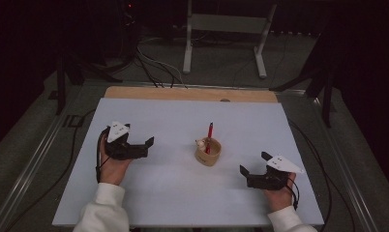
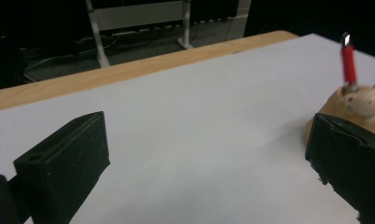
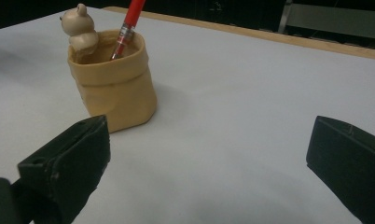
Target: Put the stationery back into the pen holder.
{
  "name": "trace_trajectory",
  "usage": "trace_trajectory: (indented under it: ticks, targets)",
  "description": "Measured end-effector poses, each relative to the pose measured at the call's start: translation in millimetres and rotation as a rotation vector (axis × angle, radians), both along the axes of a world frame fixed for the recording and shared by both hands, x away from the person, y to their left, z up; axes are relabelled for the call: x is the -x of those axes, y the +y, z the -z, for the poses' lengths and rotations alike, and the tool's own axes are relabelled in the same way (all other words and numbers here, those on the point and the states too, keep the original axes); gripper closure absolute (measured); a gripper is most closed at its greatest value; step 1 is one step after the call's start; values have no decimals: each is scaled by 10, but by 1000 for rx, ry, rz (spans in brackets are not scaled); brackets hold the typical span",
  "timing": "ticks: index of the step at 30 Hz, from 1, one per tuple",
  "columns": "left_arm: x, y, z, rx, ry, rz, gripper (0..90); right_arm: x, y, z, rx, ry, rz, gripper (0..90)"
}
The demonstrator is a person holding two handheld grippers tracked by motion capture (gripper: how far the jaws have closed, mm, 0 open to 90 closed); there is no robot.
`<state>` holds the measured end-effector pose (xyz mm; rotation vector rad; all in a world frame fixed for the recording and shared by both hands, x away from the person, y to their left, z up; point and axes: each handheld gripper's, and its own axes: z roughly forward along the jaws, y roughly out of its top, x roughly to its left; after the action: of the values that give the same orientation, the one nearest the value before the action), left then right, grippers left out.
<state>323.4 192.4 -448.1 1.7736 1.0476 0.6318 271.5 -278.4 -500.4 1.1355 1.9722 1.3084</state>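
Note:
A tan, bag-shaped holder (image 1: 208, 152) (image 3: 114, 84) stands upright near the middle of the white table top (image 1: 183, 121). A red pen (image 1: 210, 131) (image 2: 348, 63) (image 3: 128, 25) sticks up out of it, and a small cream bear figure (image 3: 79, 27) (image 2: 366, 100) sits on its rim. My left gripper (image 1: 150, 143) (image 2: 209, 177) rests left of the holder, open, jaws pointing toward it with nothing between them. My right gripper (image 1: 253, 163) (image 3: 209, 172) sits to the holder's right and nearer the front edge, open and holding nothing.
A wooden strip (image 1: 187, 94) runs along the table's far edge. Beyond it stand a white metal frame (image 1: 226, 34) and cables (image 1: 154, 67) on a dark floor. Metal rails (image 1: 33, 159) flank the table.

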Motion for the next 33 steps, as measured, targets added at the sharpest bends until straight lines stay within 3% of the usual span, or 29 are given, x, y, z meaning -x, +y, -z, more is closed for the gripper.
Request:
trace_trajectory:
  ticks: [7,14,33]
  targets:
    - [190,179,151,11,-28,-48,1,10,5,-5,-1,-8,-5,0]
    - [322,285,296,13,-20,-59,1,20,9,-10,-8,-16,-6,0]
    - [572,464,385,24,-63,-77,1,45,-12,-39,-19,-45,-9,0]
